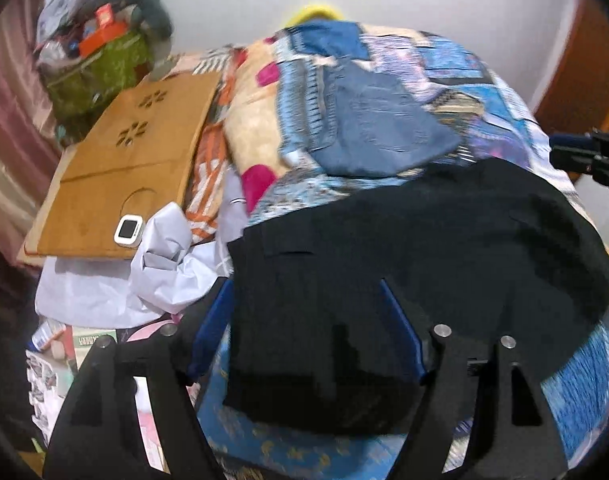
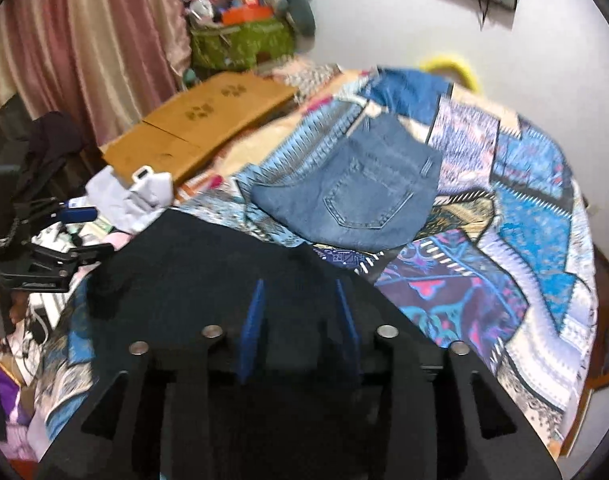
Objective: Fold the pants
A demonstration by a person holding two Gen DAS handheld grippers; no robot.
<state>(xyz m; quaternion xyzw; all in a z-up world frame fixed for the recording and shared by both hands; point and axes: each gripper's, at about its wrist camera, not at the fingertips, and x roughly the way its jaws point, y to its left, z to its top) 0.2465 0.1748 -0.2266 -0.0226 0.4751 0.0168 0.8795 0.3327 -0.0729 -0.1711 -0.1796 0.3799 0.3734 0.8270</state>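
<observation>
Black pants point(image 1: 404, 248), folded to a broad dark slab, lie on the near part of a patchwork bedspread point(image 1: 456, 80). In the left wrist view the slab fills the centre and lower middle of the frame; its near edge passes between the two blue fingers point(image 1: 214, 320) of the left gripper point(image 1: 304, 320), which stand wide apart with the cloth lying loose between them, not pinched. In the right wrist view the pants point(image 2: 192, 264) spread from 9 o'clock to the centre, beneath and between the blue fingers point(image 2: 253, 320) of the right gripper point(image 2: 300, 312); these are parted by a moderate gap, and whether the pads touch the cloth cannot be told.

Beyond the pants, toward 12 o'clock, folded blue jeans point(image 2: 356, 192) rest on the bedspread, back pocket up, close to the black fabric's far edge but apart from it. At 10 o'clock lies a wooden lap board point(image 1: 120, 160) bearing a small white device point(image 1: 129, 231), with crumpled white cloth point(image 1: 172, 264) just beside it. A green bag point(image 2: 240, 44) of clutter stands at 11 o'clock against pink curtains point(image 2: 84, 32).
</observation>
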